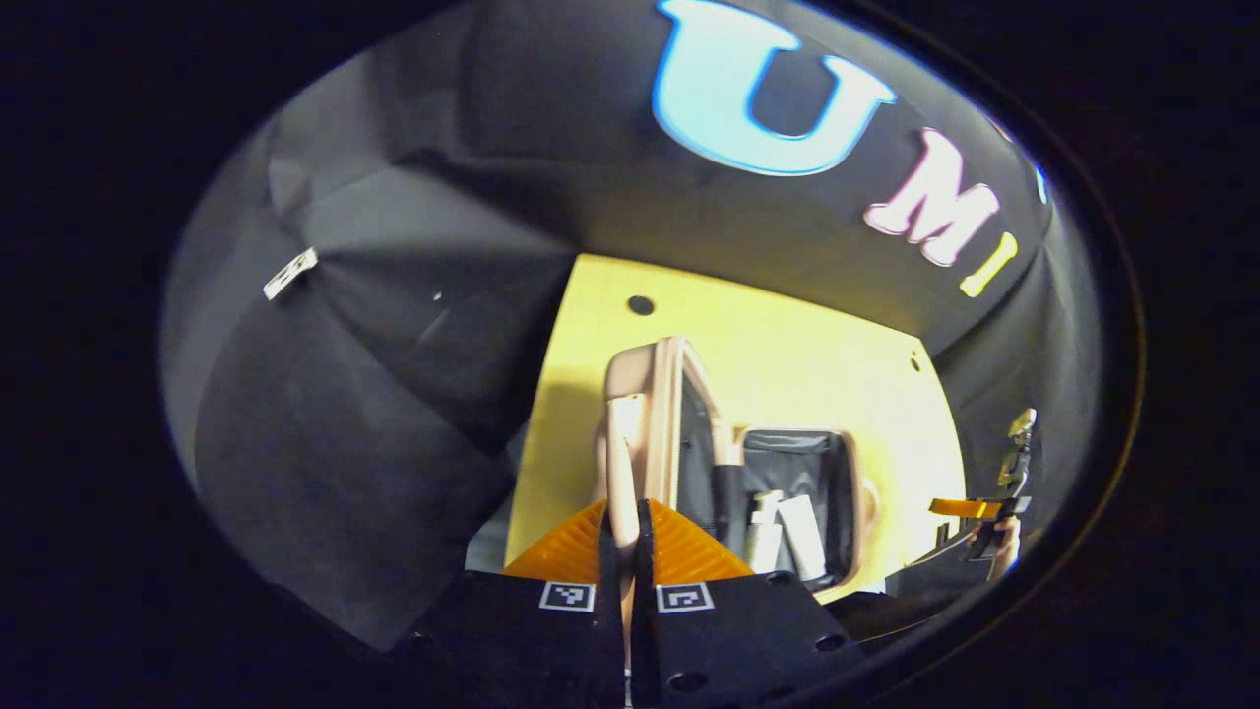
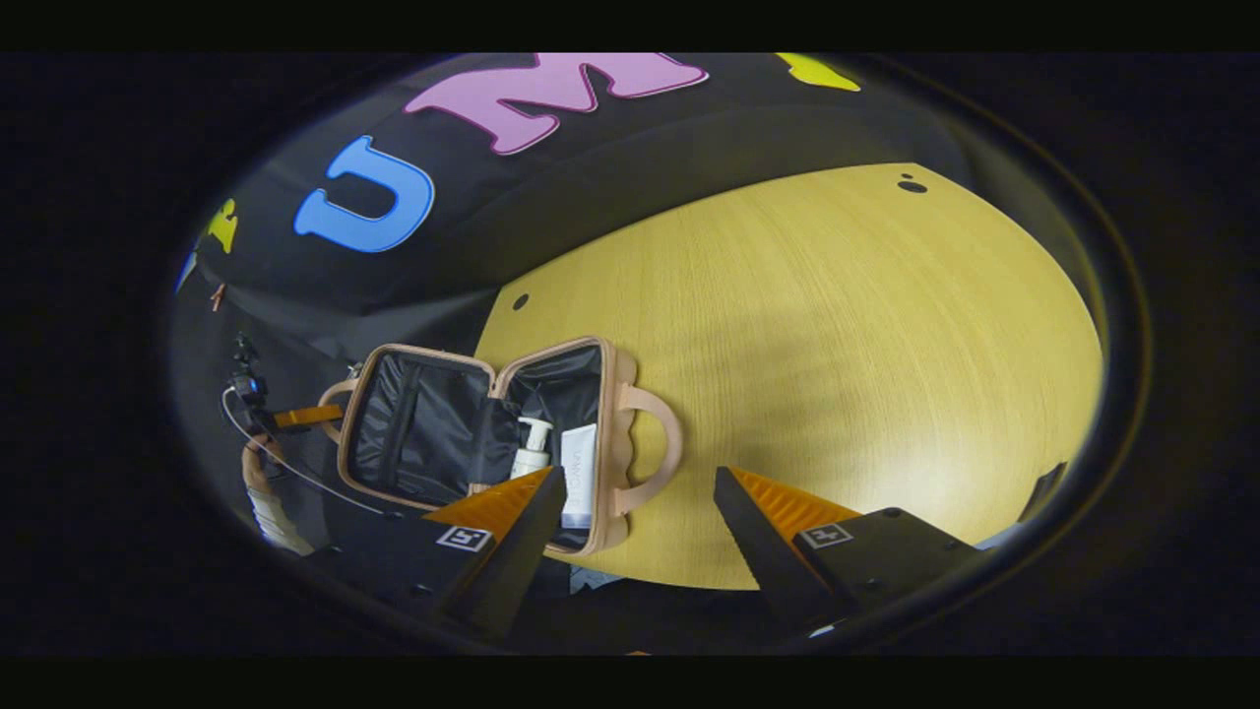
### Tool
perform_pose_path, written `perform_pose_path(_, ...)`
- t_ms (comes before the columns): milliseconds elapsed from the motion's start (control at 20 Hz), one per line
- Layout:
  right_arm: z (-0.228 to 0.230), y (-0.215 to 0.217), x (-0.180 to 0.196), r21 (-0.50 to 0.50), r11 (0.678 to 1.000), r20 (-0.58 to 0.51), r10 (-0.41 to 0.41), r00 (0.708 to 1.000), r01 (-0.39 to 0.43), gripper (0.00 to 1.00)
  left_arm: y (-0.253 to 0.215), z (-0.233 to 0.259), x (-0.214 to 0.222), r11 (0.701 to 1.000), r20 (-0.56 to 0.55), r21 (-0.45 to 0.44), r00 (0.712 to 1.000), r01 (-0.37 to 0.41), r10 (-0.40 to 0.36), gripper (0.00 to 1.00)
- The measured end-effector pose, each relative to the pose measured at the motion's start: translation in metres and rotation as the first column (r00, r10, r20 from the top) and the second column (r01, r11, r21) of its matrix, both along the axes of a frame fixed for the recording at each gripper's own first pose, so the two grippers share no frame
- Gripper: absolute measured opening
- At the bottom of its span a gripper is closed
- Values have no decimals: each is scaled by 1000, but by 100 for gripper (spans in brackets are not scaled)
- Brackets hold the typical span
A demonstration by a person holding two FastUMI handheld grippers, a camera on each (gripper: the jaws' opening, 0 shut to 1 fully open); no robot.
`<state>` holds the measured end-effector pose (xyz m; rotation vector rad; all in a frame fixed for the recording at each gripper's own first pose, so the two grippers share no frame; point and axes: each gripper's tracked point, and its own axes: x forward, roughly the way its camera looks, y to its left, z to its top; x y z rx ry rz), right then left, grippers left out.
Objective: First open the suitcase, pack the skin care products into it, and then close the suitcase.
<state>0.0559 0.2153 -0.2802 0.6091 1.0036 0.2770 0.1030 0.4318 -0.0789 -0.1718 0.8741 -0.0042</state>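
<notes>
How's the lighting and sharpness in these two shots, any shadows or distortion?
Right gripper view: sharp, fisheye-bent yellow wooden tabletop under a broad soft shadow, brighter at right. Left gripper view: softer, the pink hard-shell suitcase slightly blurred, dim booth around.

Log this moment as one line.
suitcase: open | bottle and tube: inside | left gripper: shut on lid handle | right gripper: open

No legible text: print on the white tube (image 2: pixel 579 473) in the suitcase (image 2: pixel 492 433) is too small to read.
</notes>
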Motion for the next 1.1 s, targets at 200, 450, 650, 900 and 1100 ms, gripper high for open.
perform_pose_path(200,7,-20,-4,20,998,23,-51,998,51,96,-93,24,15,985,56,-88,988,152,-147,8)
perform_pose_path(450,0,-54,-24,33,992,9,-122,992,122,96,-257,11,20,882,53,-294,928,367,-368,8)
perform_pose_path(650,1,-93,-46,26,980,9,-196,981,196,96,-352,-69,30,828,-31,-325,870,457,-493,8)
perform_pose_path(900,3,-138,-74,25,952,0,-305,952,305,96,-398,-173,48,843,-200,-306,836,443,-512,9)
perform_pose_path(1100,3,-168,-96,-2,933,4,-359,933,359,96,-415,-212,40,852,-238,-225,821,474,-519,10)
